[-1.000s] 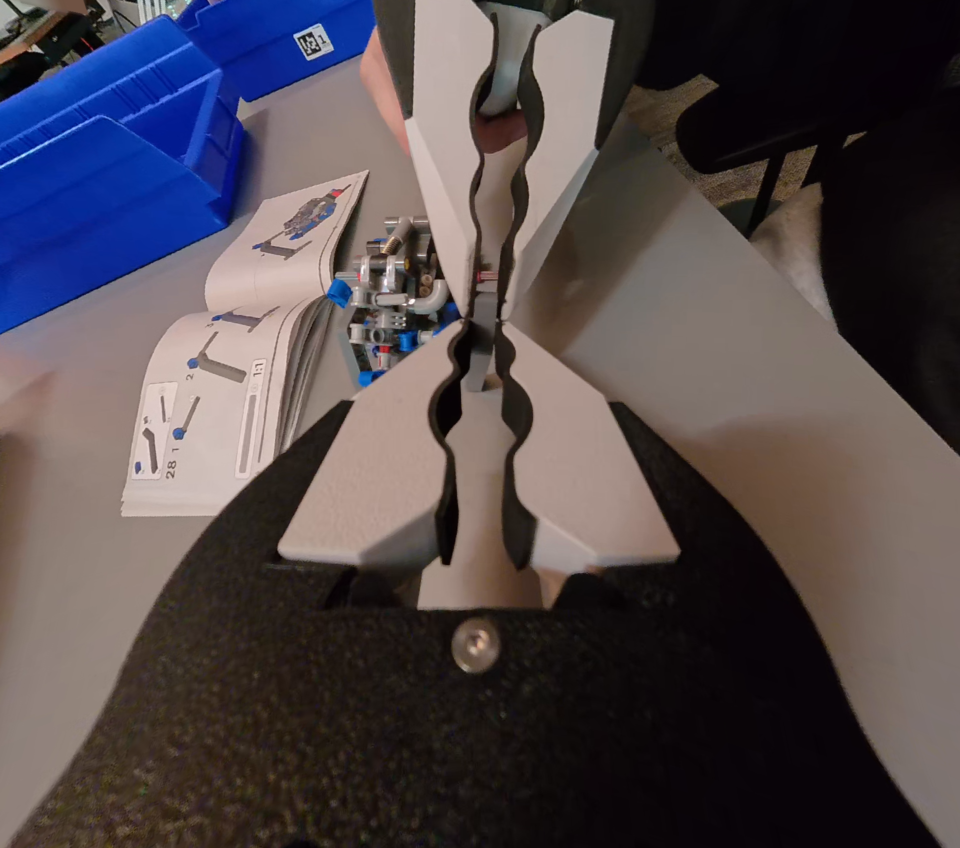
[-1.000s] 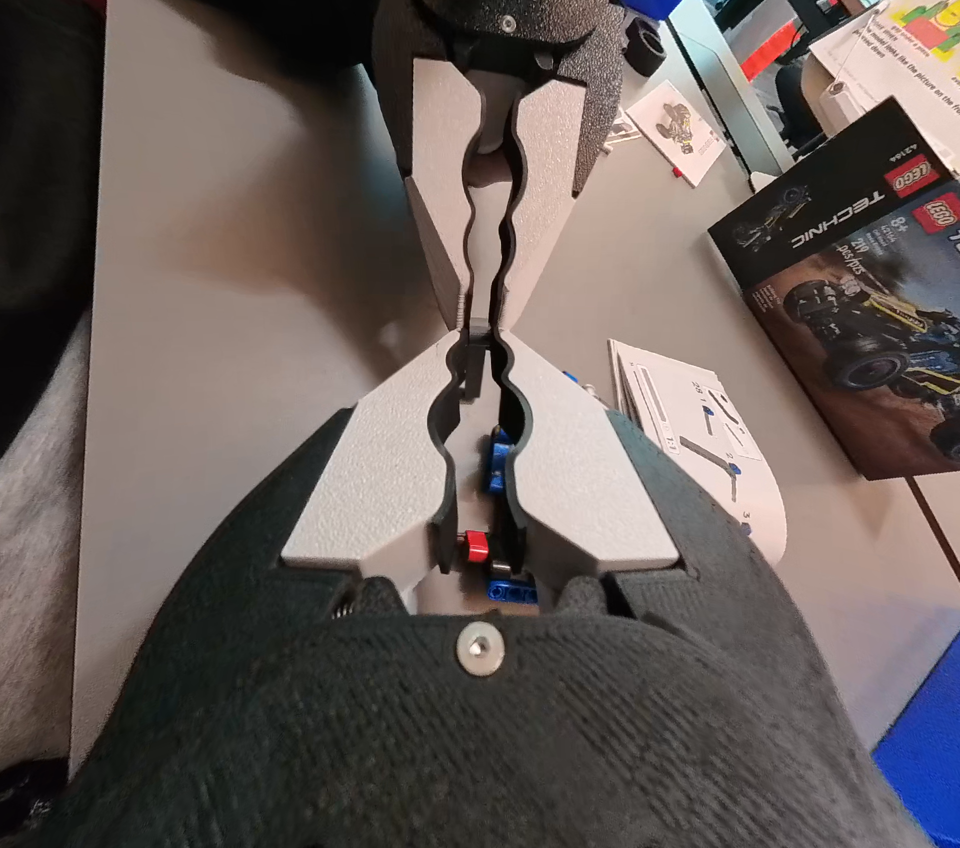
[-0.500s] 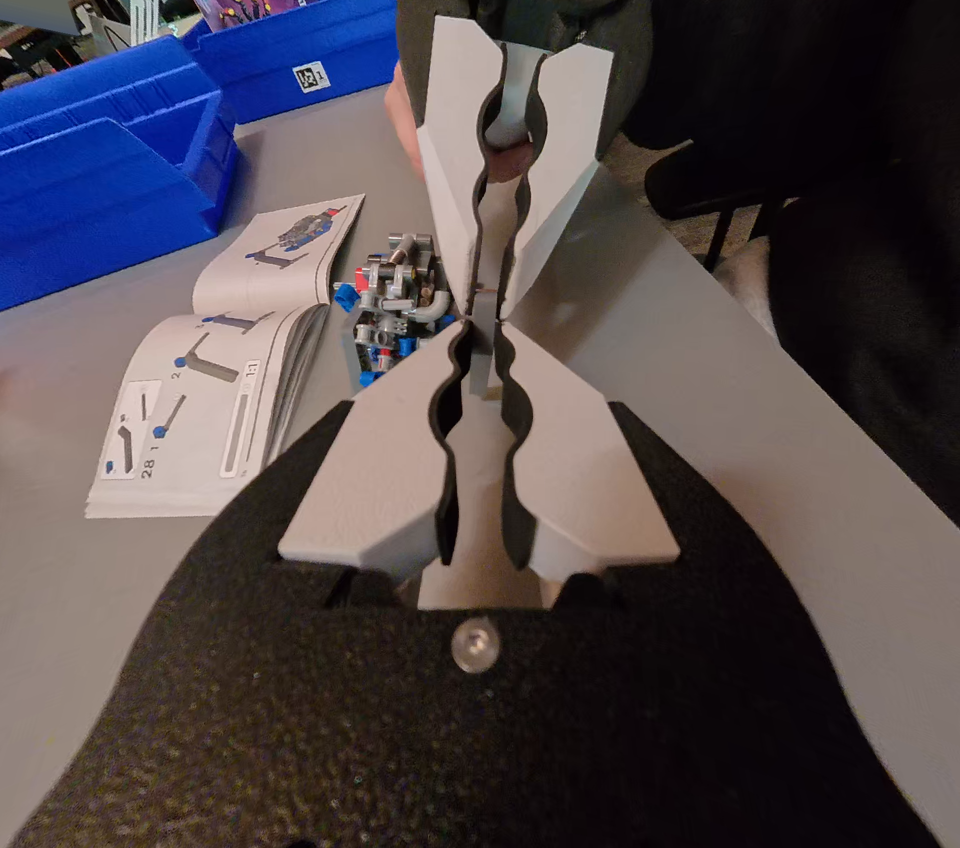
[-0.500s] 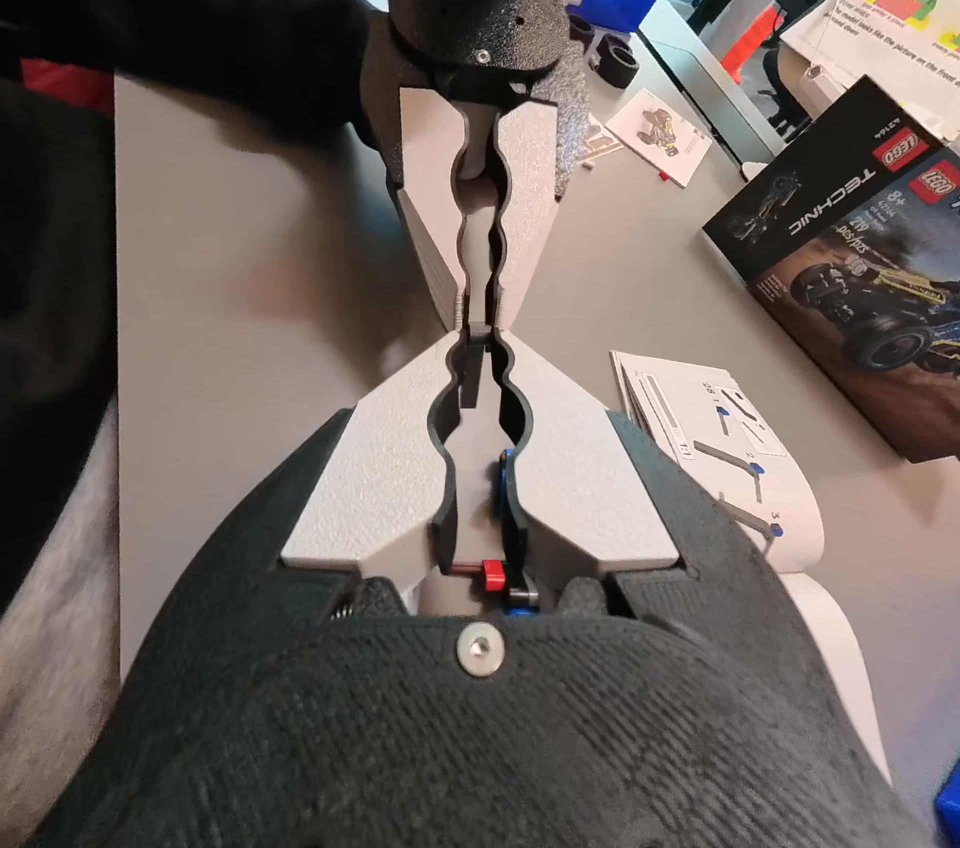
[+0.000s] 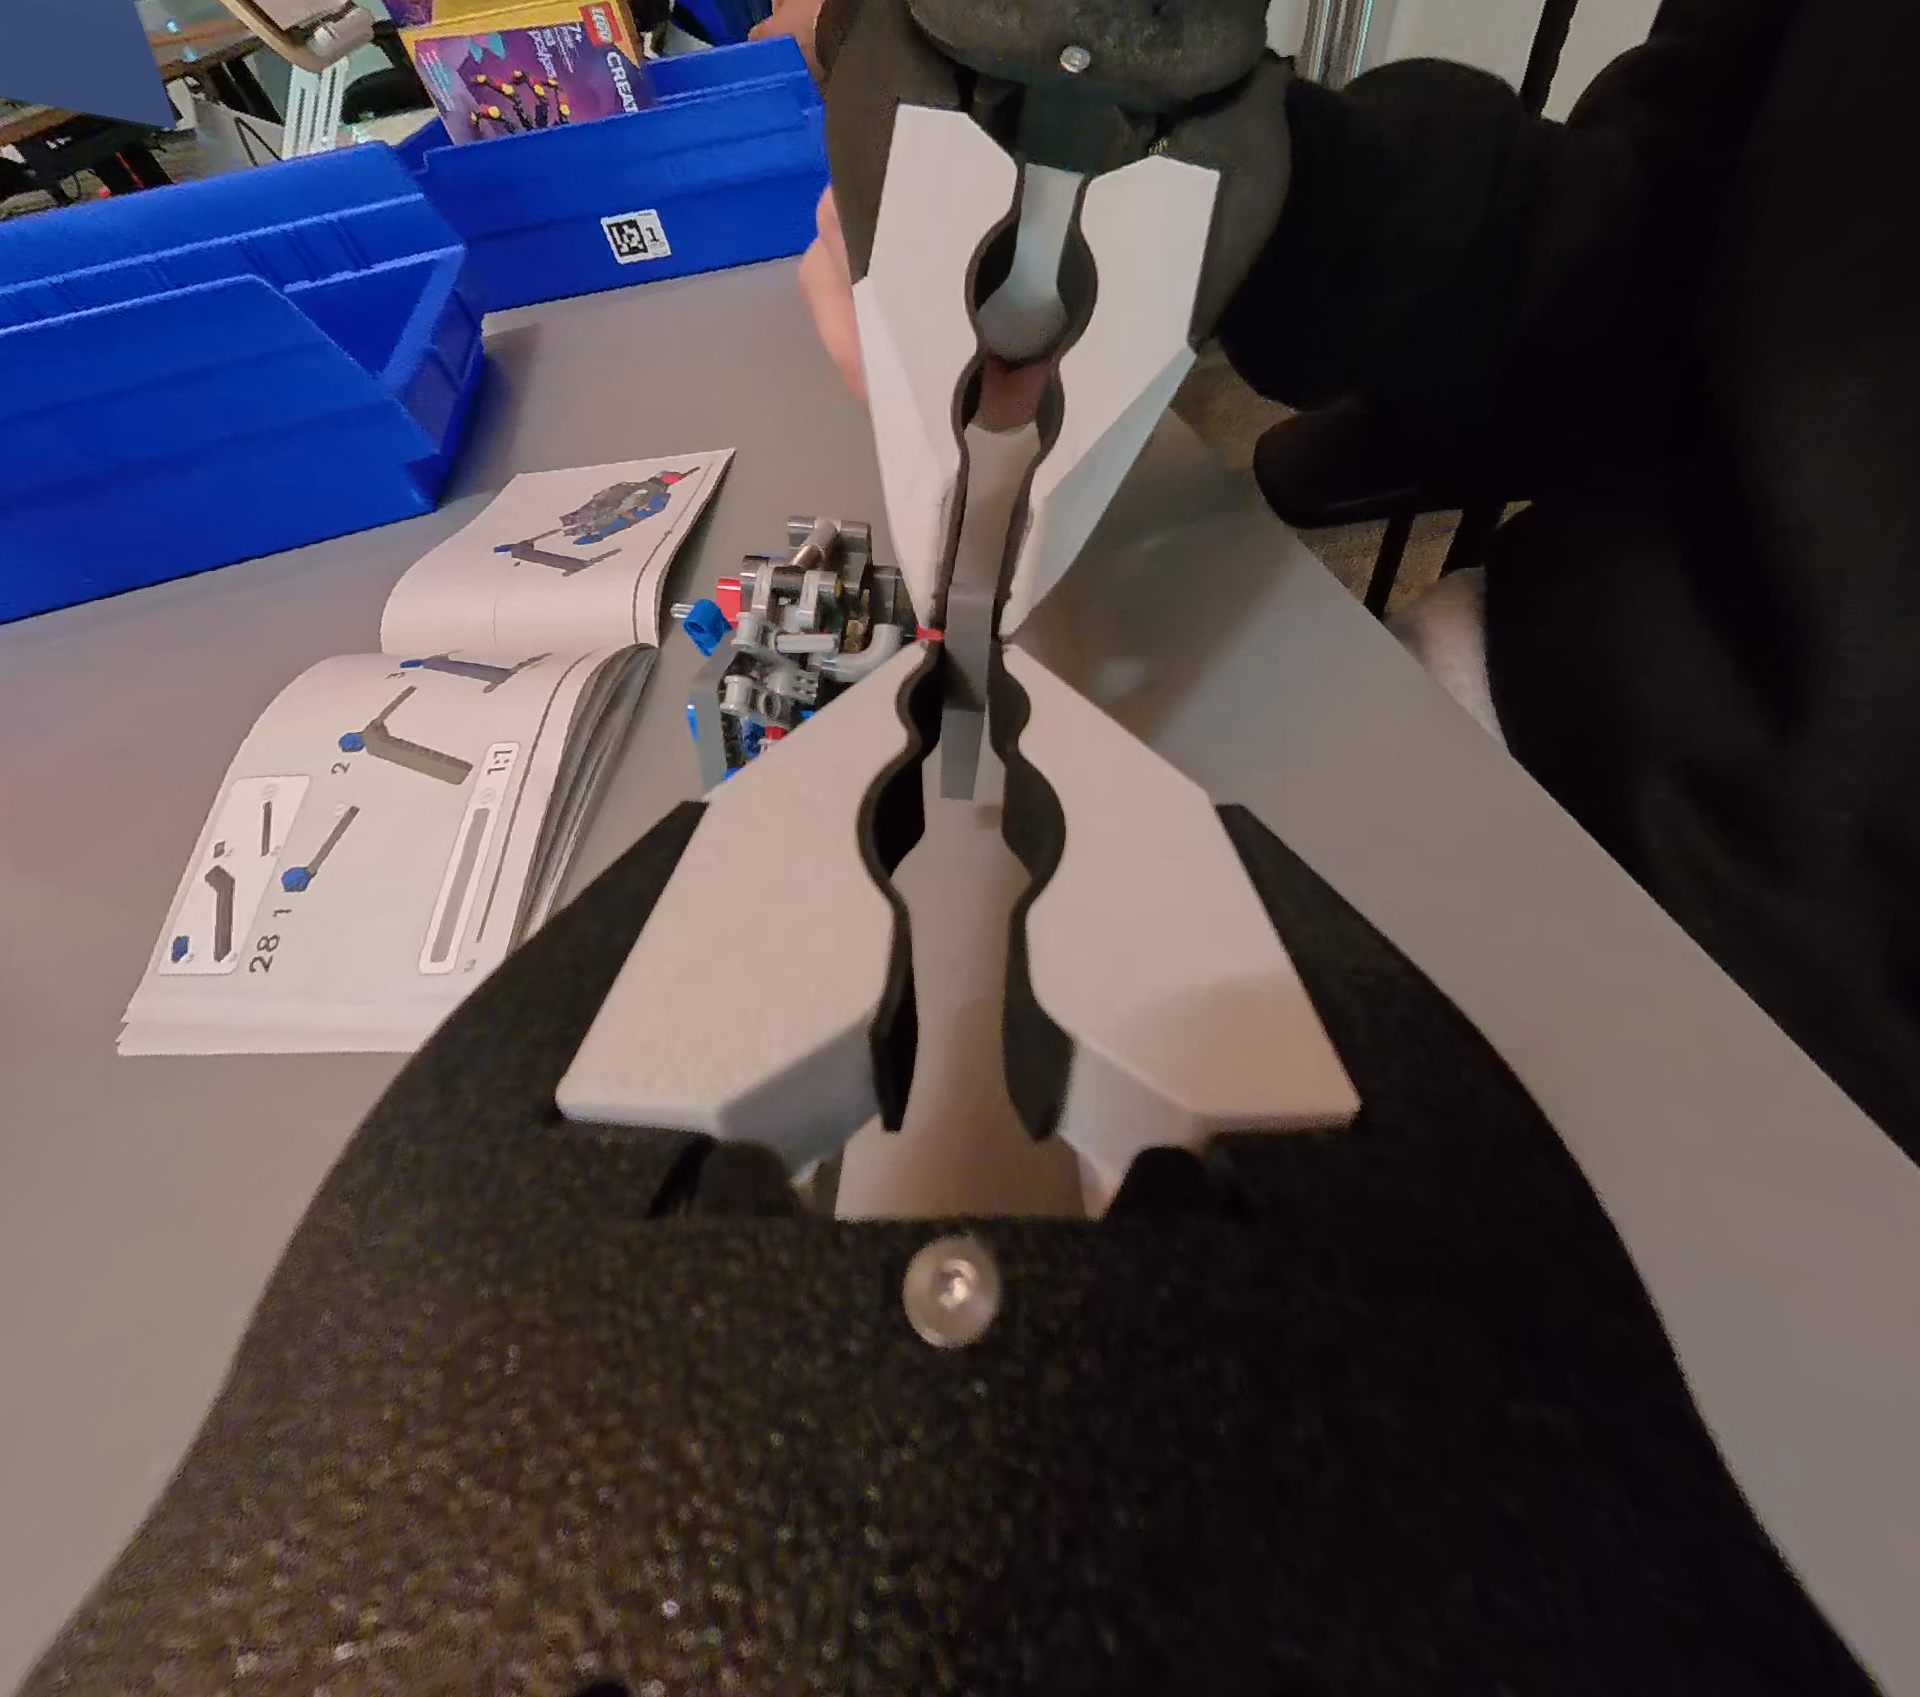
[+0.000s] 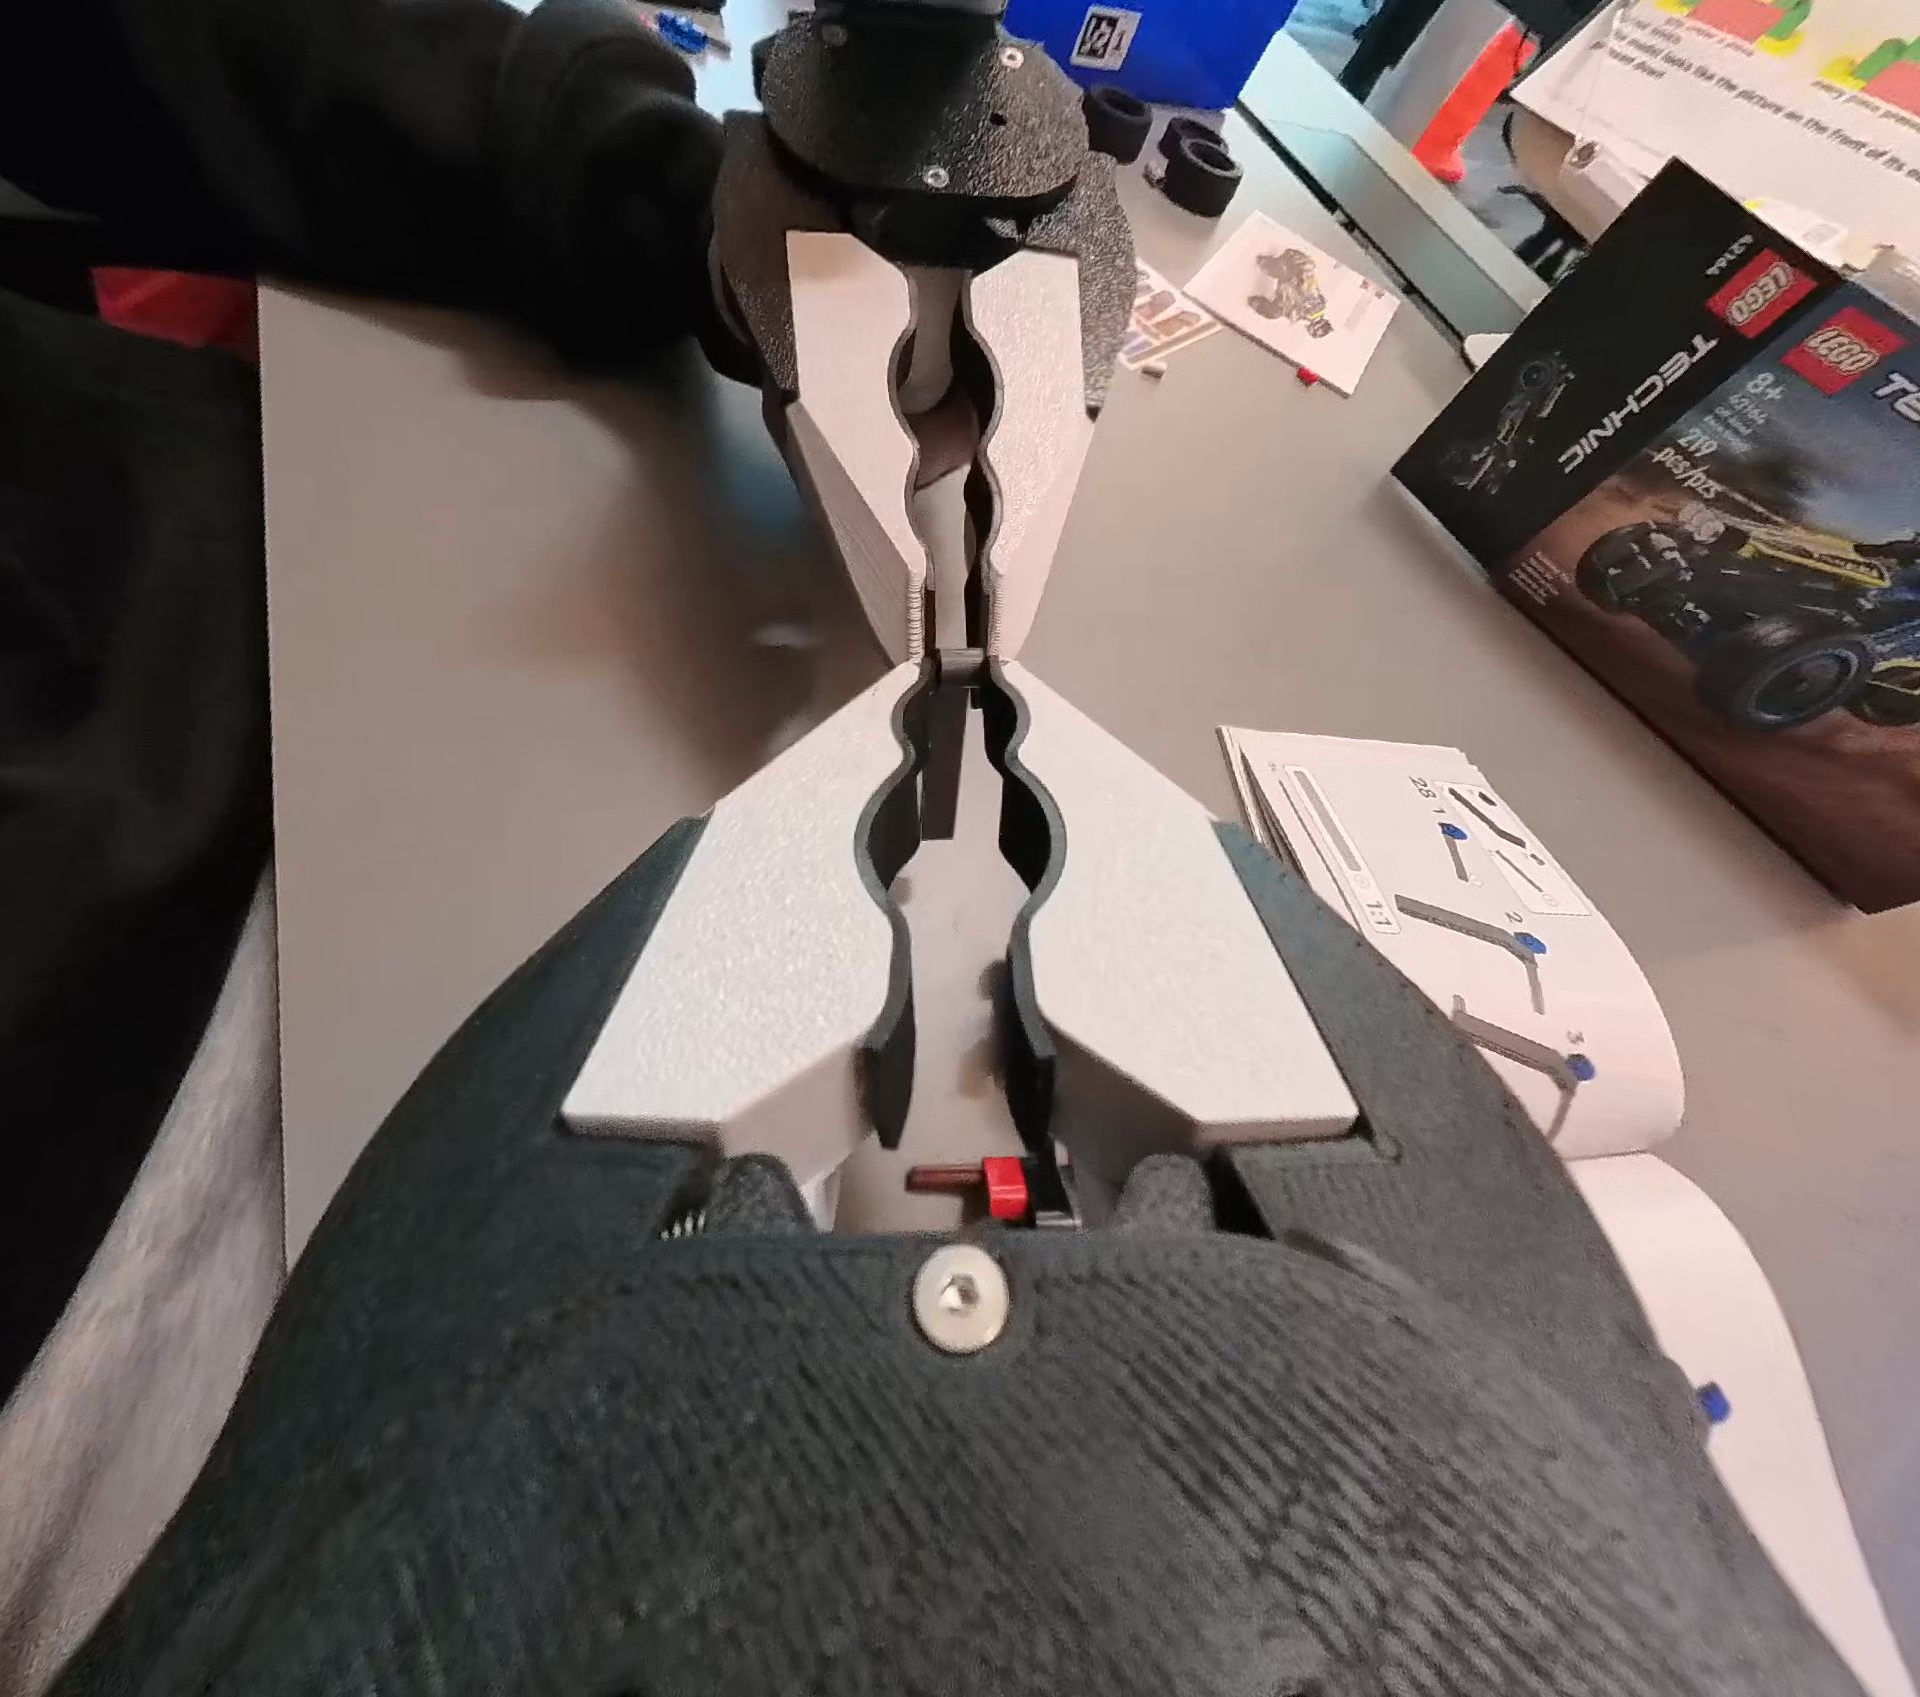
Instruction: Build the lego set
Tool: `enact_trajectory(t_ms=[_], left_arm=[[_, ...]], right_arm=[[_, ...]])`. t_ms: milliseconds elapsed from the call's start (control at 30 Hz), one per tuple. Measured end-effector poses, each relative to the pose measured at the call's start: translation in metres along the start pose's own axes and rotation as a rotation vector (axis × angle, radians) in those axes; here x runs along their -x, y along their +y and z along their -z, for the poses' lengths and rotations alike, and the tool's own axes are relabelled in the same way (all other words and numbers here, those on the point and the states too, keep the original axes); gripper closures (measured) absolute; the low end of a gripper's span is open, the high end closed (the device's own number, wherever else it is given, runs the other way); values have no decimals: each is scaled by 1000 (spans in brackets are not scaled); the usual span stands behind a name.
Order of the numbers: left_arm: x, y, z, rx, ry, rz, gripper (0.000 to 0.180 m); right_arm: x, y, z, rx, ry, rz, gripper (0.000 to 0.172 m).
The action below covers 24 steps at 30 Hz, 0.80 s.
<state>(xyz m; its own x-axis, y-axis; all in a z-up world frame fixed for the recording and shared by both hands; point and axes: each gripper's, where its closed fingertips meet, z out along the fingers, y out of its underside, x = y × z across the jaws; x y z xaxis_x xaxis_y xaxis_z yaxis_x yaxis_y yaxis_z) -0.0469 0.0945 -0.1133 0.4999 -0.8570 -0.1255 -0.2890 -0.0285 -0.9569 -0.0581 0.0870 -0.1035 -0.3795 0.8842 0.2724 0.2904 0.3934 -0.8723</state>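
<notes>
two hand-held tools meeting tip to tip over a grey table (image 5: pixel 1247 712), both clamped on one grey beam.

left tool (image 5: pixel 961 660) points forward and slightly down, jaws narrow, pads pressing a flat grey beam (image 5: pixel 964 712) held edge-on; right tool (image 5: pixel 971 598), gripped by a black-sleeved hand (image 5: pixel 1455 245), faces it and pinches the same beam's far end. beam sits above the table beside a grey-and-blue brick assembly (image 5: pixel 800 639) and open instruction booklet (image 5: pixel 416 764). against the earlier frames both tools have risen slightly; the grip is unchanged.
</notes>
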Motion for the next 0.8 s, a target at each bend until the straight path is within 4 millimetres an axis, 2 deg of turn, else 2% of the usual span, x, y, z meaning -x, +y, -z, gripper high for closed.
enact_trajectory(t_ms=[400, 633, 800], left_arm=[[-1, 12, -9, 89, -23, -61, 176], [-2, 13, -9, 95, -18, -62, 176], [-10, 18, -8, 135, 53, -13, 176]], right_arm=[[3, 14, -1, 56, -4, 35, 166], [4, 16, -1, 69, -4, 45, 166], [11, 22, -1, 92, -46, 44, 163]])
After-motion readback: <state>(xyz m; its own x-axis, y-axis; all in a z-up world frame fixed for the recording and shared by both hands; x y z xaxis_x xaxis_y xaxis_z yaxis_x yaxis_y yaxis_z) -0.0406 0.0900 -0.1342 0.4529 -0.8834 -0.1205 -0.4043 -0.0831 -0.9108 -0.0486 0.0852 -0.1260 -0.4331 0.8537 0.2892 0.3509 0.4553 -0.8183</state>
